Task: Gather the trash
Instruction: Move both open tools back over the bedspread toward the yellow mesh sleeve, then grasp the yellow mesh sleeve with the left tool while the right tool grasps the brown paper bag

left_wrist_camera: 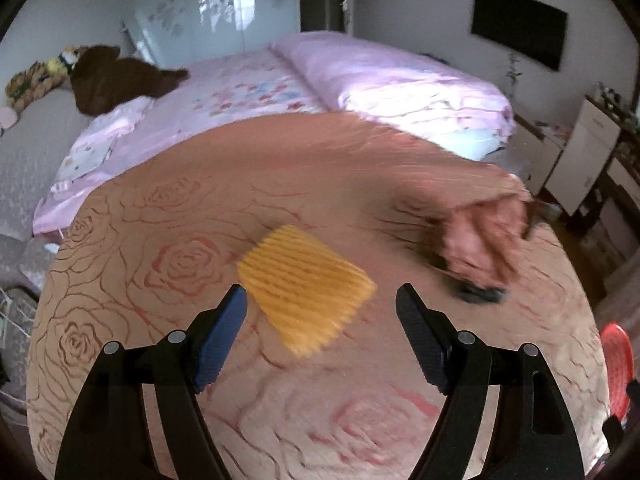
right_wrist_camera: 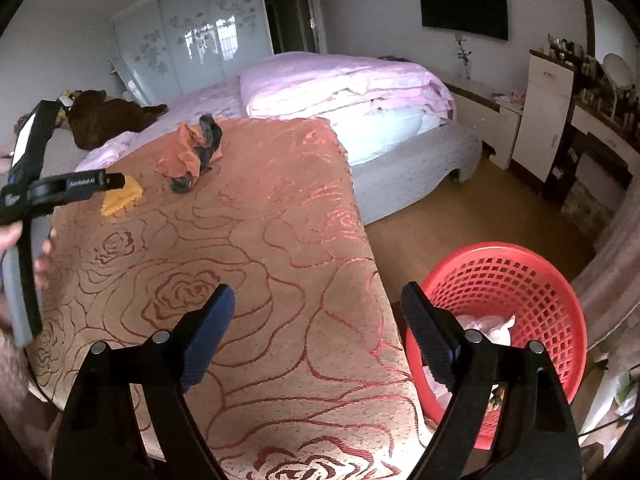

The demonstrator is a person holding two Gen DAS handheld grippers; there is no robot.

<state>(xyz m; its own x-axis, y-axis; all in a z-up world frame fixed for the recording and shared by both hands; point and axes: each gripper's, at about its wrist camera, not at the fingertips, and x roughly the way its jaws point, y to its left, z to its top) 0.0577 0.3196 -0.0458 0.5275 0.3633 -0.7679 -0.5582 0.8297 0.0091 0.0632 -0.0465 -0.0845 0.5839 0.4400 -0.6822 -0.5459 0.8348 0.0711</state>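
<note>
A yellow ridged wrapper (left_wrist_camera: pixel 306 286) lies on the rose-patterned tan blanket (left_wrist_camera: pixel 160 240). My left gripper (left_wrist_camera: pixel 322 304) is open just above it, its fingers on either side of the wrapper's near half. A crumpled orange and black wrapper (left_wrist_camera: pixel 480 252) lies to the right, blurred. In the right wrist view the yellow wrapper (right_wrist_camera: pixel 120 196) and the orange and black wrapper (right_wrist_camera: pixel 196 152) lie at the far end of the blanket (right_wrist_camera: pixel 260 260). My right gripper (right_wrist_camera: pixel 318 304) is open and empty over the blanket's right edge, beside a red basket (right_wrist_camera: pixel 532 276) holding white trash.
A bed with pink bedding (right_wrist_camera: pixel 344 84) lies behind the blanket. A brown plush toy (right_wrist_camera: pixel 108 116) sits at the left. White cabinets and a dresser (right_wrist_camera: pixel 548 112) stand at the right by the wooden floor (right_wrist_camera: pixel 460 220). The left gripper's body (right_wrist_camera: pixel 44 188) shows at the left.
</note>
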